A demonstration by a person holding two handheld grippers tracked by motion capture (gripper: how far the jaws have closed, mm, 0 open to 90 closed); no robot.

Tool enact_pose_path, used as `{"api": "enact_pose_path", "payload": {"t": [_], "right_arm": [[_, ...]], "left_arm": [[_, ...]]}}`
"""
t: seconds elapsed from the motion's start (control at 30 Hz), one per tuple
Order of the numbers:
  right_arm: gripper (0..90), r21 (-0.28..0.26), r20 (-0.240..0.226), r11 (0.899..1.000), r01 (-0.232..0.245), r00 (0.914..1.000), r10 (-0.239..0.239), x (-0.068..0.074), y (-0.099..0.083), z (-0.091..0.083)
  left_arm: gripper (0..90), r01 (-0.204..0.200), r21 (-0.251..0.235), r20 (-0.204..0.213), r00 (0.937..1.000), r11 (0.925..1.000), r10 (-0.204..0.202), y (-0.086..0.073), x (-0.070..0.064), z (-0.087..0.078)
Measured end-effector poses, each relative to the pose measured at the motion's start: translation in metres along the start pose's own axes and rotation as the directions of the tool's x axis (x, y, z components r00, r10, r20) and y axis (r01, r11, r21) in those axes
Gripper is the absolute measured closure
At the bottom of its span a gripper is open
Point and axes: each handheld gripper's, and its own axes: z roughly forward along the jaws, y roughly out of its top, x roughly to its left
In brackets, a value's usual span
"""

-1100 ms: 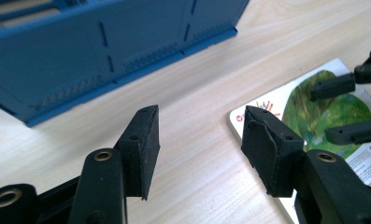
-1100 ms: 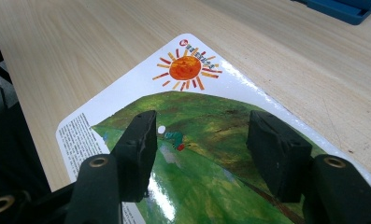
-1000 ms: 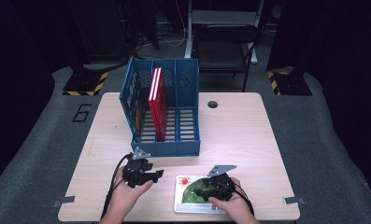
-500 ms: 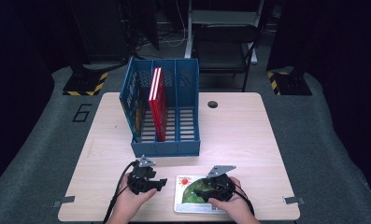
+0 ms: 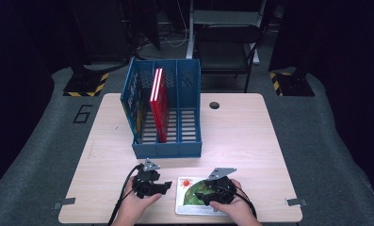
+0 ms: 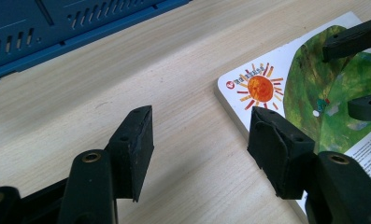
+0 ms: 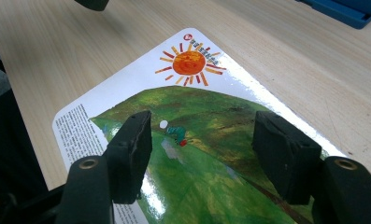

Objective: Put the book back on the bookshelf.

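A white picture book [image 5: 190, 195] with an orange sun and a green hill lies flat near the table's front edge; it also shows as the book [image 6: 286, 79] and the book [image 7: 192, 121]. My left gripper [image 5: 162, 187] is open, low over the bare wood, its right jaw at the book's left edge [image 6: 203, 135]. My right gripper [image 5: 201, 197] hovers open over the green cover [image 7: 206, 140], holding nothing. A blue file rack [image 5: 166, 113] stands behind, with a red book [image 5: 158, 101] upright in its middle-left slot.
The light wooden table [image 5: 241, 136] has bare room to the right of the rack and along the left side. A round cable hole [image 5: 215, 105] sits at the back. A chair [image 5: 224, 42] and dark floor lie beyond the far edge.
My left gripper has slid toward the front and right, from in front of the rack to the book's left edge. The right gripper has stayed over the book.
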Motion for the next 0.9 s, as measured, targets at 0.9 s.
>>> {"api": "enact_pose_path", "payload": {"t": [0.9], "right_arm": [[36.7,-0.023,0.114,0.994,-0.105,0.9877,0.107,-0.01,-0.009,-0.014]], "left_arm": [[36.6,-0.091,0.069,0.085,0.9927,0.9935,0.085,0.0,-0.027,0.036]]}}
